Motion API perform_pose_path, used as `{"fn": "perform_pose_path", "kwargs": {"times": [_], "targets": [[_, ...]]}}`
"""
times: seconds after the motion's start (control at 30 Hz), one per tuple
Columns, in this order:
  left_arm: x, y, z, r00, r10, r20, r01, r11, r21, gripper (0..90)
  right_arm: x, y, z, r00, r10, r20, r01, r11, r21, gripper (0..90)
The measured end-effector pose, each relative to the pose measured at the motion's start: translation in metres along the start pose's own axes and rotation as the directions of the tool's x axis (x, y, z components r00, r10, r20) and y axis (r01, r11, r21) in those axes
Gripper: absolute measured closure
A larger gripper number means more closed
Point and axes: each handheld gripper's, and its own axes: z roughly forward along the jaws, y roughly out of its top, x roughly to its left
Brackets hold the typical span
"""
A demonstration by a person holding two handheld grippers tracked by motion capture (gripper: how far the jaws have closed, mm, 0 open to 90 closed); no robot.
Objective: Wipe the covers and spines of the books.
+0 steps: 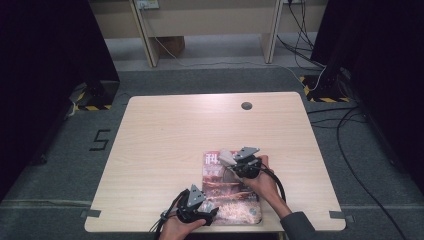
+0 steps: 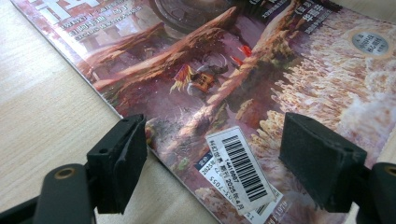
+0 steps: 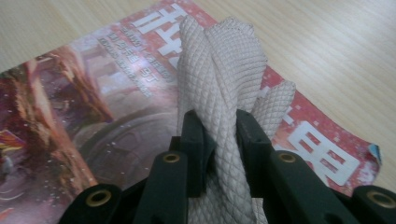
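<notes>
Cloth (image 3: 219, 70), off-white with a waffle weave, is bunched and pinched between the jaws of the right claw (image 3: 220, 126); the folds rise up past the pads. In the high view the cloth (image 1: 226, 157) hangs just above the top edge of the magazine (image 1: 227, 192), at the right claw (image 1: 239, 161). Magazine lies flat on the tabletop (image 1: 165, 135), close to the near edge, right of centre. Left claw (image 2: 212, 149) is spread wide, gripping nothing, jaws straddling the magazine's lower corner by the barcode sticker (image 2: 240, 170); one jaw sits over bare wood, the other over the cover. In the high view the left claw (image 1: 210, 215) sits at the magazine's near-left corner. Open room: whole far half and left side of the tabletop, up to the cable hole (image 1: 246, 105).
</notes>
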Motion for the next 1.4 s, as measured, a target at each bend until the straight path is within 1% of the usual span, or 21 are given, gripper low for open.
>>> {"fn": "perform_pose_path", "kwargs": {"times": [0.23,0.37,0.4,0.43,0.47,0.5,0.53,0.63,0.73,0.77,0.8,0.83,0.87,0.93,1.07,1.13,1.17,1.2,1.27,1.33,1.4], "targets": [[-0.001,-0.001,0.000,1.0000,0.000,-0.004,0.000,1.0000,-0.009,21.9,-0.013,-0.004,-0.001,0.9992,0.025,0.031,-0.025,1.000,-0.001,76.1],[-0.002,-0.001,-0.001,0.9999,0.011,-0.011,-0.011,0.9999,-0.013,21.9,-0.028,-0.010,-0.004,0.9948,0.076,0.068,-0.076,0.997,-0.002,76.1],[-0.003,-0.001,-0.001,0.9997,0.017,-0.017,-0.017,0.9998,-0.011,21.9,-0.032,-0.012,-0.005,0.9930,0.079,0.087,-0.079,0.997,-0.003,76.1],[-0.003,-0.001,-0.001,0.9997,0.017,-0.017,-0.017,0.9998,-0.011,22.0,-0.032,-0.012,-0.005,0.9930,0.079,0.087,-0.079,0.997,-0.003,76.1],[-0.003,-0.001,-0.001,0.9996,0.019,-0.020,-0.019,0.9997,-0.013,22.1,-0.039,-0.015,-0.006,0.9896,0.089,0.112,-0.090,0.996,-0.002,76.1],[-0.003,-0.001,-0.001,0.9996,0.019,-0.020,-0.019,0.9997,-0.013,22.1,-0.039,-0.015,-0.006,0.9896,0.089,0.112,-0.090,0.996,-0.002,76.1],[-0.004,-0.001,-0.001,0.9996,0.019,-0.020,-0.019,0.9998,-0.010,22.1,-0.044,-0.018,-0.008,0.9863,0.112,0.121,-0.112,0.994,-0.007,76.1],[-0.005,-0.002,-0.004,0.9994,0.029,-0.017,-0.029,0.9996,-0.001,22.1,-0.044,-0.018,-0.008,0.9854,0.108,0.132,-0.108,0.994,-0.008,76.4],[-0.006,-0.002,-0.005,0.9990,0.038,-0.024,-0.037,0.9993,0.001,22.1,-0.036,-0.015,-0.007,0.9886,0.071,0.133,-0.073,0.997,0.005,76.5],[-0.006,-0.002,-0.005,0.9990,0.038,-0.024,-0.037,0.9993,0.001,22.0,-0.036,-0.015,-0.007,0.9886,0.071,0.133,-0.073,0.997,0.005,76.5],[-0.006,-0.002,-0.004,0.9991,0.038,-0.021,-0.038,0.9993,0.000,22.0,-0.027,-0.013,-0.006,0.9933,0.061,0.098,-0.062,0.998,0.000,76.5],[-0.006,-0.002,-0.004,0.9991,0.038,-0.021,-0.038,0.9993,0.000,21.9,-0.027,-0.013,-0.006,0.9933,0.061,0.098,-0.062,0.998,0.000,76.5],[-0.006,-0.002,-0.004,0.9992,0.035,-0.019,-0.035,0.9994,0.003,21.9,-0.017,-0.010,-0.004,0.9976,0.039,0.058,-0.039,0.999,-0.004,76.5],[-0.005,-0.002,-0.004,0.9993,0.034,-0.018,-0.034,0.9994,-0.002,21.9,-0.012,-0.006,-0.002,0.9980,0.004,0.064,-0.004,1.000,0.002,76.4],[-0.006,-0.002,-0.005,0.9988,0.043,-0.021,-0.043,0.9991,-0.002,21.9,-0.019,-0.008,0.000,0.9970,0.055,0.054,-0.054,0.998,-0.017,75.1],[-0.006,-0.002,-0.005,0.9987,0.047,-0.021,-0.047,0.9989,-0.002,21.9,-0.025,-0.009,0.000,0.9942,0.052,0.094,-0.051,0.999,-0.017,75.1],[-0.006,-0.002,-0.005,0.9987,0.047,-0.021,-0.047,0.9989,-0.002,21.9,-0.025,-0.009,0.000,0.9942,0.052,0.094,-0.051,0.999,-0.017,75.1],[-0.006,-0.003,-0.005,0.9986,0.047,-0.023,-0.047,0.9989,-0.003,21.9,-0.032,-0.010,0.000,0.9884,0.052,0.142,-0.052,0.999,-0.007,75.1],[-0.006,-0.003,-0.005,0.9985,0.050,-0.023,-0.050,0.9987,-0.003,21.9,-0.041,-0.013,-0.001,0.9817,0.071,0.177,-0.071,0.997,-0.008,75.0],[-0.006,-0.003,-0.005,0.9987,0.046,-0.021,-0.047,0.9989,-0.003,21.9,-0.046,-0.016,-0.003,0.9799,0.115,0.163,-0.113,0.993,-0.022,74.9],[-0.006,-0.003,-0.004,0.9986,0.048,-0.022,-0.048,0.9988,-0.004,21.7,-0.044,-0.016,-0.003,0.9794,0.111,0.169,-0.108,0.994,-0.024,75.2]]}}
